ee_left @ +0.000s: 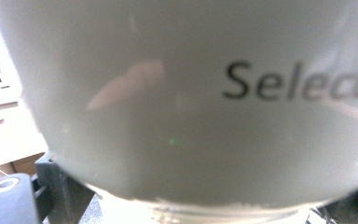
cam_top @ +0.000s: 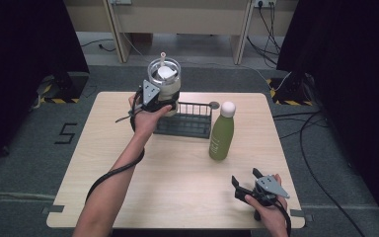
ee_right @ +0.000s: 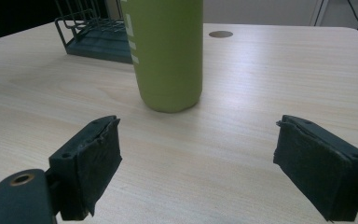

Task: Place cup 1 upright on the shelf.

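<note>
Left tongs (cam_top: 159,100) pinch a clear tumbler (cam_top: 164,81) w/ lid and straw, held above the left end of the wire rack (cam_top: 190,120) at the tabletop (cam_top: 177,168) rear. Right tongs (ee_right: 198,158) spread wide, empty, low near the front right corner, facing the green bottle (ee_right: 168,51). Likely step: seat tumbler in rack, so keep it upright, lower straight, don't clip the wires, ease grip only once it's down. Left gripper view is blurred wall w/ "Selecte…" cut off; rack slot underneath hidden, contact w/ rack unclear.
</note>
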{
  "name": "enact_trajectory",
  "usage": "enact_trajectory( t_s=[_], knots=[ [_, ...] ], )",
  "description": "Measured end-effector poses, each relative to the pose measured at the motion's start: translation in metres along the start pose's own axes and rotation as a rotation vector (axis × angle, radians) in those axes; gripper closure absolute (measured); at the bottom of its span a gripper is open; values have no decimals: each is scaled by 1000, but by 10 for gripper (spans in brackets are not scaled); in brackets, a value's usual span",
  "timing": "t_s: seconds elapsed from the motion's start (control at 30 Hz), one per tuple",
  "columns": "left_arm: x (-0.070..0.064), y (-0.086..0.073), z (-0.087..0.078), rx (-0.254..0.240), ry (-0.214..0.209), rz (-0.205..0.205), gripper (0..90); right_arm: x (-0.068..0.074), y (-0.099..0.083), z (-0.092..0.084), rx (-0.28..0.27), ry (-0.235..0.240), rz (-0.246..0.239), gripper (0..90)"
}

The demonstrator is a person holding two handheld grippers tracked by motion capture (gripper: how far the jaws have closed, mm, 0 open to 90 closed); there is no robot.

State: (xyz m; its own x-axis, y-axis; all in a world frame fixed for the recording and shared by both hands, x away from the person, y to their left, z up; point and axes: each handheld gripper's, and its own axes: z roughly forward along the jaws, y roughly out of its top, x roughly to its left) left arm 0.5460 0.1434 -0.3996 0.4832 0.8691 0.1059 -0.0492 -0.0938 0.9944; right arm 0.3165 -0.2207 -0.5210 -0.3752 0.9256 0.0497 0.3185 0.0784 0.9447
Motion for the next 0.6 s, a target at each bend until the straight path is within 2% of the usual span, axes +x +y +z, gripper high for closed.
enact_trajectory(
  t_s=[0.6],
  knots=[
    [-2,-17,6,39,32,-5,95,0,0,0,-1,4,-1,141]
  ],
)
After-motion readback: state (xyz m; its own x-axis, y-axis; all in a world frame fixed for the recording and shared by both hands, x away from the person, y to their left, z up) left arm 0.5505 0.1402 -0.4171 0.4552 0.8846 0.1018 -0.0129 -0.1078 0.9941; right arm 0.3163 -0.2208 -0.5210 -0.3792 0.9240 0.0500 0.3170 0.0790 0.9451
